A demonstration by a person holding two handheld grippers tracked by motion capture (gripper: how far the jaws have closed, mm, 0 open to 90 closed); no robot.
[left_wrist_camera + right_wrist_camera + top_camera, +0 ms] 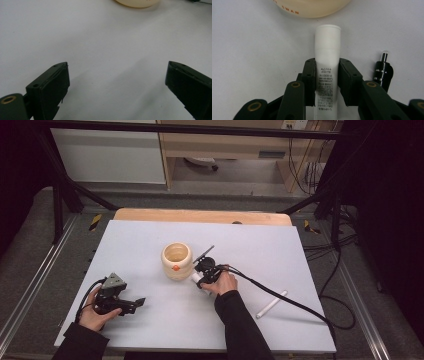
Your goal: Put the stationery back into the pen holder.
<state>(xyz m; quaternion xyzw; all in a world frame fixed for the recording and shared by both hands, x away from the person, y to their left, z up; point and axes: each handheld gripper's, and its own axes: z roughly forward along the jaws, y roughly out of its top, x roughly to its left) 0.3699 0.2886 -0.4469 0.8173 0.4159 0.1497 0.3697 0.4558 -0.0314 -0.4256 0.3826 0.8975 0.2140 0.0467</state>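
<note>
Resting left of the cup (176, 261), the left gripper (134, 303) has its jaws spread wide over bare table (150, 240). Just right of the cup, the right gripper (327, 75) pinches a white tube (327, 50); a black pen (383, 71) lies beside it.

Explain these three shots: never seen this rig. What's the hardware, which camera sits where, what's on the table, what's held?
No robot here: a person holds a hand-operated two-jaw gripper in each hand. The high view looks down on the table from above; the other two cameras ride on the grippers, looking along their jaws. On the table stand a cream cup, a white stick lying apart at the right, and a small black pen-like thing. The right gripper is closed on a white tube lying beside the cup. The left gripper rests open with nothing between its jaws.
</note>
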